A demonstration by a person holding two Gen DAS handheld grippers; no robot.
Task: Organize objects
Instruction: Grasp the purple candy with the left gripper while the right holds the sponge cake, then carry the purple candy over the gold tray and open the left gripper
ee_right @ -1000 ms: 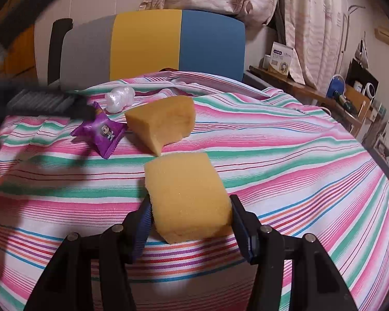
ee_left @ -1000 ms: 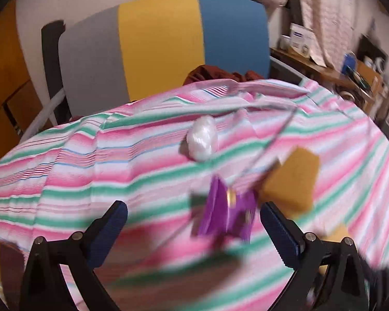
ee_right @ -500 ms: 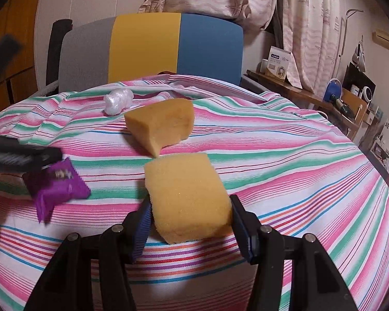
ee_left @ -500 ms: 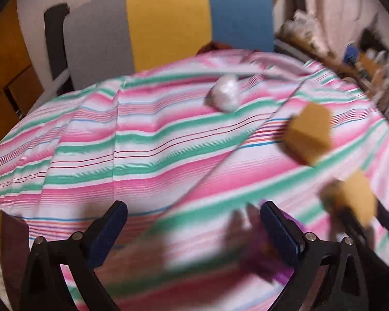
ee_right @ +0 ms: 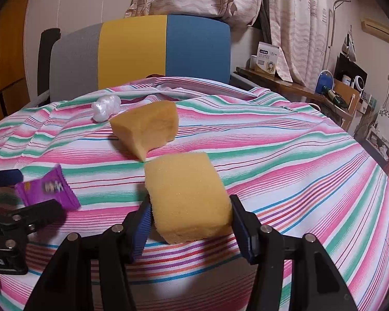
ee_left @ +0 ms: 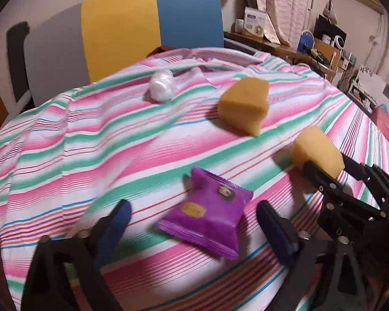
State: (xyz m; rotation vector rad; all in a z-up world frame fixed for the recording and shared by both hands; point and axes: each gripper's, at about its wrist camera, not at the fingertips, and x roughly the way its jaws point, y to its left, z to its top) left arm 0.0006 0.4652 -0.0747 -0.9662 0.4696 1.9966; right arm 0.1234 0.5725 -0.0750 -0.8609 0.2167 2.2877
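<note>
Print on purple packet [ee_left: 210, 217] blurred, unreadable. Left gripper [ee_left: 192, 223] tilted down, jaws just closing, packet between them, not yet pinched. Right gripper [ee_right: 190, 223] clamped on sponge [ee_right: 186, 197], above striped cloth [ee_right: 285, 155].

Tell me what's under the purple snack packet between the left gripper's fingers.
Only the pink-and-green striped cloth shows around the purple foil snack packet. Whatever lies directly beneath it, or under the cloth, is covered.

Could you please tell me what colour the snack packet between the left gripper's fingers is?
Purple snack packet; left wrist view.
</note>
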